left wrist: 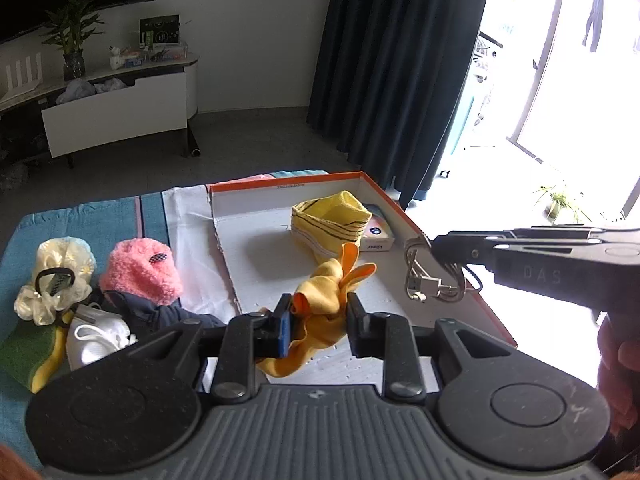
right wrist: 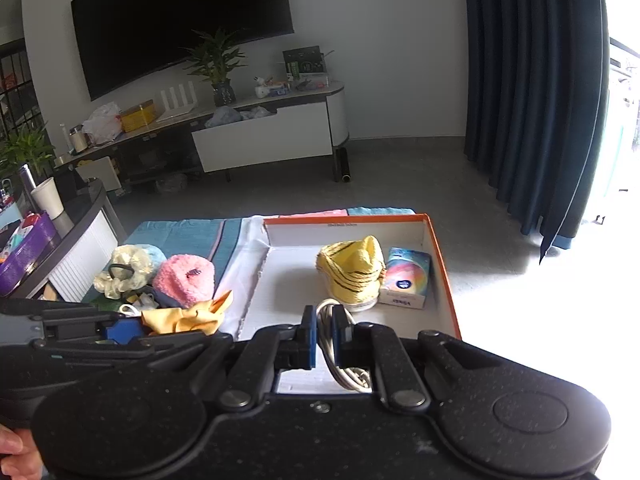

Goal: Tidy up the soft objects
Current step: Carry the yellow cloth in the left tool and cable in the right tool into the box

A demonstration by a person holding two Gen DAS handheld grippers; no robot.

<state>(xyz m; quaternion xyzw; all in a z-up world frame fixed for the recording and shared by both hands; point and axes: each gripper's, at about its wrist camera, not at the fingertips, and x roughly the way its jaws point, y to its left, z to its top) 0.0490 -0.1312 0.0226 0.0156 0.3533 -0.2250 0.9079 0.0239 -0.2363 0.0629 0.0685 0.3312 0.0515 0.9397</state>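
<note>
1. Orange-yellow cloth [left wrist: 320, 304] hangs bunched between the fingers of the left gripper [left wrist: 316, 320], which pinches it just above the near floor of the box [left wrist: 256, 248]; the right gripper [right wrist: 323, 334] has its jaws pressed together on a coiled white cable [right wrist: 340, 360], likewise over the box's near edge.
2. Inside the box, a folded yellow striped towel [left wrist: 328, 224] sits toward the far right corner; a small tissue pack [right wrist: 404, 280] lies just beside it against the orange wall.
3. Left of the box, well apart from the grippers, a pile lies on the blue mat [left wrist: 80, 216]: a fluffy pink item [left wrist: 140, 268], a cream scrunchie [left wrist: 60, 268], a white face mask [left wrist: 96, 336], dark fabric [left wrist: 160, 312] and a green and yellow sponge [left wrist: 28, 356]; nothing stands between the held cloth and the open box floor.
4. White sheet [left wrist: 188, 232] under the box covers part of the mat.
5. Beyond, grey floor [right wrist: 400, 176]; a TV stand [right wrist: 260, 136] with a potted plant [right wrist: 216, 68] under a wall screen [right wrist: 180, 20]; dark blue curtain [right wrist: 532, 80] at the right beside bright daylight.
</note>
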